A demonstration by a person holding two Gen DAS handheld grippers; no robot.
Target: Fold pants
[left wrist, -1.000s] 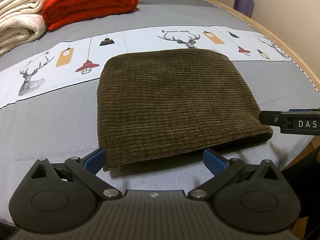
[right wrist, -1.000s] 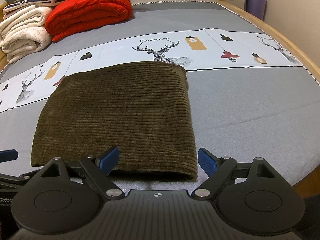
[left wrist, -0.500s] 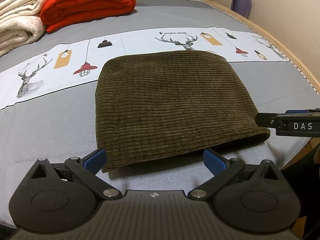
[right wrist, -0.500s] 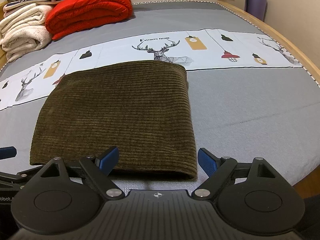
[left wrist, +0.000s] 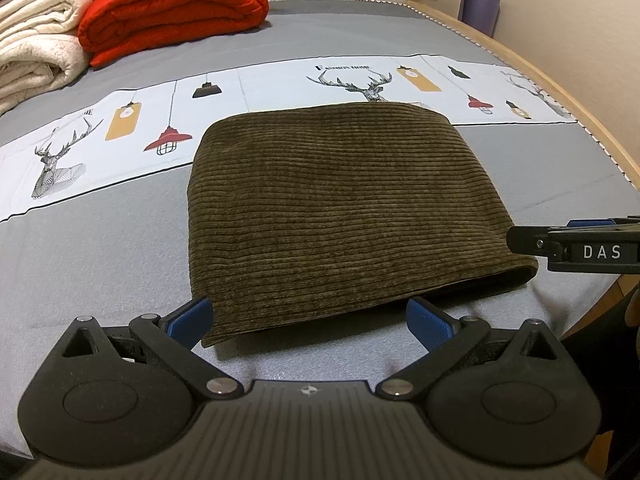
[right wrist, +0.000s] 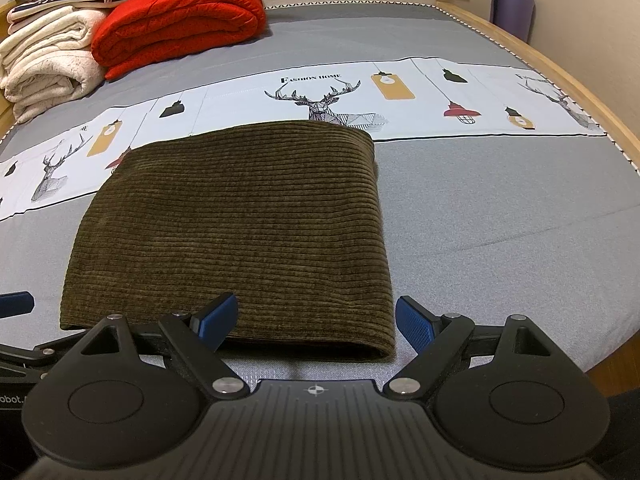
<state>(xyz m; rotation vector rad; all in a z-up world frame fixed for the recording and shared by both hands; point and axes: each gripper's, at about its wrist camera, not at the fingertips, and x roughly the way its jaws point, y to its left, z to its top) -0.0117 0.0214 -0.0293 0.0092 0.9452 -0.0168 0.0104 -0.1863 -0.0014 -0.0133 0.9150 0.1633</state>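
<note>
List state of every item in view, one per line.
pants: folded into a flat rectangle, lying on the bed, not gripped
left claw: open, at the pants' near edge
right claw: open, at the pants' near right corner
red blanket: folded, at the bed's far end
white blankets: folded, stacked

Black hand-held gripper (left wrist: 308,318), blue finger pads (left wrist: 424,320), silver screws

The pants (left wrist: 344,216) were ribbed olive corduroy, matt, on the bed (left wrist: 100,248) and its smooth grey cloth.
</note>
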